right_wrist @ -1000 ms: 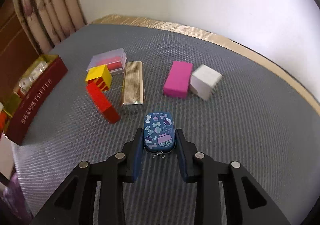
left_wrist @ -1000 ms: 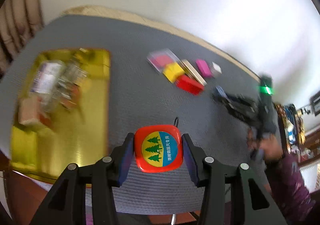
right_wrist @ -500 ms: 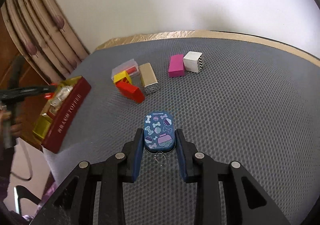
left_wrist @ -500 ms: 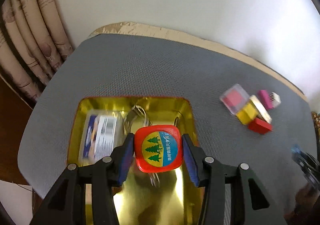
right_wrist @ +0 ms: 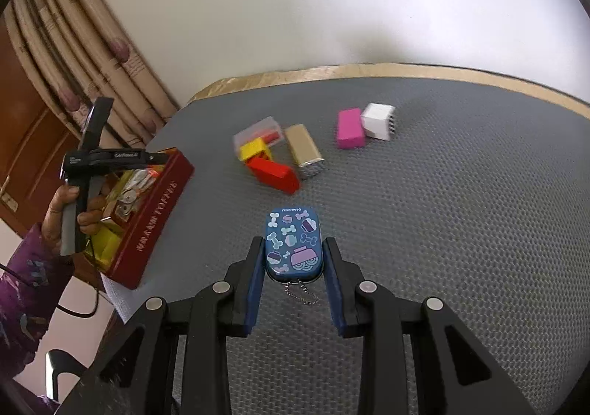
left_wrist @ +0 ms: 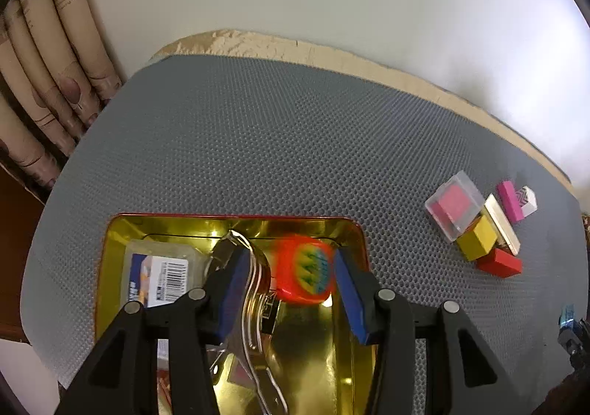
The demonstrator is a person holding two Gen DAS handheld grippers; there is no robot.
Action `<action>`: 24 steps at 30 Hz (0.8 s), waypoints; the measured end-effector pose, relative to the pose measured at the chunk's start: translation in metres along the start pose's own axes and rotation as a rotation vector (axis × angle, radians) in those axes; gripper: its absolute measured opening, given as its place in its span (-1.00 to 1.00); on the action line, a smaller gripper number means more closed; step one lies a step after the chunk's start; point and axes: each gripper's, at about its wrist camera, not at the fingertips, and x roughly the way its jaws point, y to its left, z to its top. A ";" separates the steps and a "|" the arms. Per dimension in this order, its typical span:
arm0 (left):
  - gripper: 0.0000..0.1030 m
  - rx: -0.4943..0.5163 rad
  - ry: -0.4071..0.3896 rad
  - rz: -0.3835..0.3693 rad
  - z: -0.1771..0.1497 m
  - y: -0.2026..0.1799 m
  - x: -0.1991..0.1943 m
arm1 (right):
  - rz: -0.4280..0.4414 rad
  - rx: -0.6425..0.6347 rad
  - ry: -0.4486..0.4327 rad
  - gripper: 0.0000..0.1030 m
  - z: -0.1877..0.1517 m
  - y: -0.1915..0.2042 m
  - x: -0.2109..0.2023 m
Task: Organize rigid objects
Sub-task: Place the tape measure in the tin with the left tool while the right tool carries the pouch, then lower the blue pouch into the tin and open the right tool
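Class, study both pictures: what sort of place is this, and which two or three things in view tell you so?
Probably a room in a home, set up for a tidying exercise. Patterned curtains hang beside a plain white wall, and a table under a grey mesh mat holds small household things and a red toffee tin.

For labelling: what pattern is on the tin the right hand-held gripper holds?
Dark blue tin with pastel bones and bowls; clearest in the right wrist view.

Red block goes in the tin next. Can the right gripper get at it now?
Probably not yet: the right gripper is shut on the blue case. The mat toward the red block lies bare.
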 end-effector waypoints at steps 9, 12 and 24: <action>-0.03 -0.253 -0.204 -0.023 -0.074 0.040 -0.099 | 0.205 -0.132 0.015 -0.45 0.038 0.106 0.026; -0.02 -0.251 -0.230 0.070 -0.118 0.049 -0.119 | 0.254 -0.186 0.053 -0.45 0.049 0.155 0.053; 0.00 -0.238 -0.202 0.061 -0.175 0.075 -0.115 | 0.191 -0.241 0.154 -0.45 0.062 0.234 0.147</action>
